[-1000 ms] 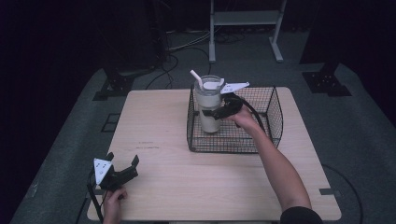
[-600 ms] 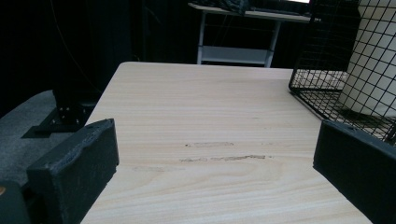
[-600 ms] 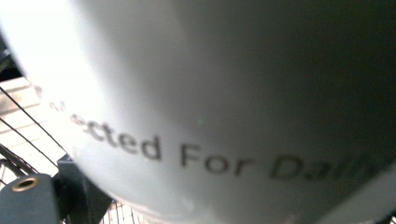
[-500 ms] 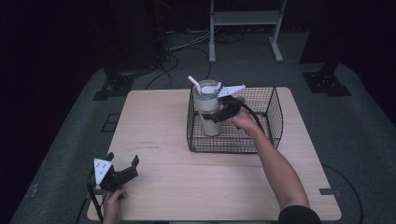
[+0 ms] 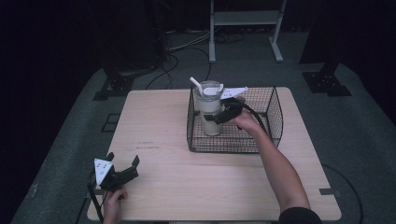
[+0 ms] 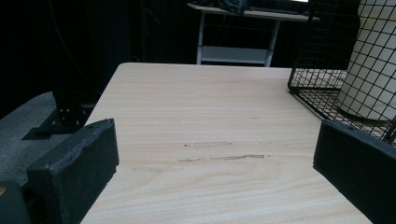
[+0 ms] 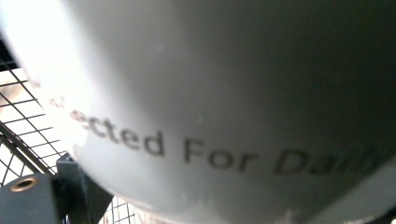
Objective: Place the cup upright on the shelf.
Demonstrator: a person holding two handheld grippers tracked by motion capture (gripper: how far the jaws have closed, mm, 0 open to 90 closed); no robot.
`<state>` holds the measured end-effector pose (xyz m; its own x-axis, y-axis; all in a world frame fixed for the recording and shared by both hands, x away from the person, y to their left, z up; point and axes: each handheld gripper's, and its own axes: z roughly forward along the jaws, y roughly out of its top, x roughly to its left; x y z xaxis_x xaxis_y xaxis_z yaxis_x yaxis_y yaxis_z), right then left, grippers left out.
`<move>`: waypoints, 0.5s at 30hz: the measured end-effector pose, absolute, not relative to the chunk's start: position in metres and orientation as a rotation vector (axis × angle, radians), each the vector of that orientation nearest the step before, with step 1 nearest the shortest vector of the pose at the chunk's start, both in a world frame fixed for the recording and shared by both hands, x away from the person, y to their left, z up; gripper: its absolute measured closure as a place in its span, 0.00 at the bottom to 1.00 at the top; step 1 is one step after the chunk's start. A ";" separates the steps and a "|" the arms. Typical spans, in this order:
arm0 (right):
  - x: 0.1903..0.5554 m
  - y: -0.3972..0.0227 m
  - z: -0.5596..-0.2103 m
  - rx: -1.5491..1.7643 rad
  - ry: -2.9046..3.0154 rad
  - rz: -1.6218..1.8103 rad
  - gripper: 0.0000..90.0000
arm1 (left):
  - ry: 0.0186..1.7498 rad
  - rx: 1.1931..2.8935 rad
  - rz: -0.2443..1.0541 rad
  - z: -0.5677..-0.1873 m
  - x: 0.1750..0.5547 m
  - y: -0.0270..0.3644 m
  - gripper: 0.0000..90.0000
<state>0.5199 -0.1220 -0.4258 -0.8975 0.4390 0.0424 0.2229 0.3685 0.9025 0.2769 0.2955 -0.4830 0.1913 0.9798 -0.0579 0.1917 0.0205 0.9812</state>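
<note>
High view: right gripper [image 5: 215, 116] is clamped round the cream tumbler [image 5: 208, 114], w/ lid and white straw, upright inside the black wire basket [image 5: 275, 116] at the table's [image 5: 159, 116] far-right part. Tumbler sits in the basket's left half, bottom at or just above the mesh floor, can't tell which. Left gripper [image 5: 123, 169] rests near the front-left corner, jaws apart, nothing in them.

Left gripper view: both black jaws wide open over bare wood; basket [image 6: 322, 70] and tumbler [image 6: 373, 65] up ahead at right.

Right gripper view: tumbler wall [image 7: 224, 93] v. close, blurred print on it, mesh [image 7: 23, 116] behind at left.
</note>
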 end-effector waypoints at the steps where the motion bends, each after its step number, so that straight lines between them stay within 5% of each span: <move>1: 0.520 -0.122 -0.426 0.590 2.423 1.547 0.09 | 1.214 1.403 0.937 -0.483 0.277 0.296 0.00; 15: 0.518 -0.129 -0.428 0.590 2.418 1.560 0.09 | 1.212 1.403 0.937 -0.483 0.277 0.295 0.00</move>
<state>0.5182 -0.1286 -0.4278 -0.8995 0.4347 0.0441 0.2194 0.3620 0.9060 0.2769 0.2953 -0.4831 0.1925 0.9796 -0.0579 0.1909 0.0205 0.9814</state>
